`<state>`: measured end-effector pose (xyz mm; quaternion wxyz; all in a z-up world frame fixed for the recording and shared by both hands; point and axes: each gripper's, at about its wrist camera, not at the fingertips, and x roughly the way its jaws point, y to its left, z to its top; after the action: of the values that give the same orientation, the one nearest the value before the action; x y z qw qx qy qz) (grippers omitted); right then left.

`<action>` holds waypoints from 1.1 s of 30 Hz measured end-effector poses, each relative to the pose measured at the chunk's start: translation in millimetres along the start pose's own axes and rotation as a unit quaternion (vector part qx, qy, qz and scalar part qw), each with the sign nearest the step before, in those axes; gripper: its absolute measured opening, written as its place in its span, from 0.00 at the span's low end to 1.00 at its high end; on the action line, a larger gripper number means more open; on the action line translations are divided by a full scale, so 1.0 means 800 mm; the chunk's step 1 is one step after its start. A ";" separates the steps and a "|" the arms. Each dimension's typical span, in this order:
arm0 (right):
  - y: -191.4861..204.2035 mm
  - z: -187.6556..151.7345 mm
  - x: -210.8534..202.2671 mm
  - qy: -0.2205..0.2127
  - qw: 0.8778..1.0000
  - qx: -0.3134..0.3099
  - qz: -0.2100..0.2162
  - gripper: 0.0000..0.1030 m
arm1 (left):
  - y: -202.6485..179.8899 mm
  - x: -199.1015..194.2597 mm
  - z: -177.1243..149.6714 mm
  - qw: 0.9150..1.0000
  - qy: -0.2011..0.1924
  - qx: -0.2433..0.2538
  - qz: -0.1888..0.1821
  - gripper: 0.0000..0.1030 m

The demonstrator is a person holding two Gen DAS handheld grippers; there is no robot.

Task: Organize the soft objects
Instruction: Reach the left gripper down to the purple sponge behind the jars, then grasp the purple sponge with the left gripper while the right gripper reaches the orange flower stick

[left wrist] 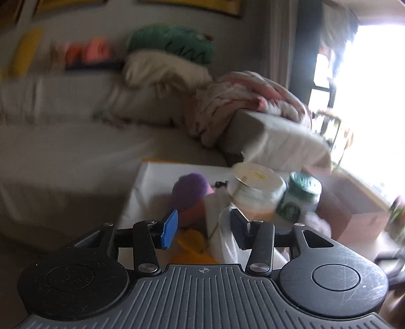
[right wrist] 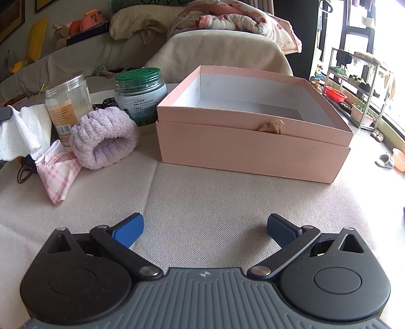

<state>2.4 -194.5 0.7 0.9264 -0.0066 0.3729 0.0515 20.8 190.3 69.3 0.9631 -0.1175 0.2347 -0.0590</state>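
Box (right wrist: 253,149): right of centre on the cushion top (right wrist: 202,202), nested in its lid. Rolled towel (right wrist: 103,139): just left of the box. Checked cloth (right wrist: 57,174): near-left of the towel, touching it. Two jars, tall (right wrist: 67,106) and squat (right wrist: 139,97): behind the towel. Bedding (right wrist: 243,20): far behind the box.
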 end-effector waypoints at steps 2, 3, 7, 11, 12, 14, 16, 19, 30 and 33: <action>0.000 0.000 -0.001 0.000 1.000 0.000 0.000 1.00 | 0.028 -0.014 0.007 0.997 -0.027 -0.067 -0.030 0.48; 0.000 0.000 -0.001 0.000 1.000 0.000 0.000 1.00 | 0.034 -0.025 0.008 0.995 -0.050 -0.078 -0.045 0.48; 0.002 0.000 -0.001 -0.001 1.000 0.001 -0.002 1.00 | 0.037 -0.063 0.015 0.986 -0.127 -0.070 -0.080 0.49; 0.002 0.000 -0.001 -0.002 1.000 0.003 -0.004 1.00 | 0.024 -0.026 0.015 0.997 -0.052 -0.046 -0.042 0.49; 0.002 0.000 -0.001 -0.002 1.000 0.003 -0.004 1.00 | 0.020 -0.014 0.012 0.998 -0.035 -0.040 -0.039 0.49; 0.002 0.000 -0.001 -0.002 1.000 0.005 -0.004 1.00 | 0.017 0.008 0.014 0.998 -0.022 -0.043 -0.028 0.49; 0.002 0.000 -0.001 -0.002 1.000 0.005 -0.005 1.00 | 0.024 0.029 0.029 0.997 -0.019 -0.064 -0.044 0.49; 0.002 0.000 -0.001 -0.002 1.000 0.004 -0.006 1.00 | 0.038 0.071 0.061 0.995 0.022 -0.088 -0.051 0.49; 0.002 -0.001 -0.001 -0.002 1.000 0.003 -0.005 1.00 | 0.030 0.206 0.099 0.978 0.202 -0.049 0.008 0.62; 0.005 0.004 0.000 0.008 1.000 -0.021 0.006 1.00 | 0.031 0.208 0.093 0.974 0.224 -0.046 0.002 0.64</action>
<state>4.2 -190.3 3.6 0.9228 -0.0244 0.3791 0.0644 204.2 201.1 54.3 0.8799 -0.1455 0.4467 -0.0711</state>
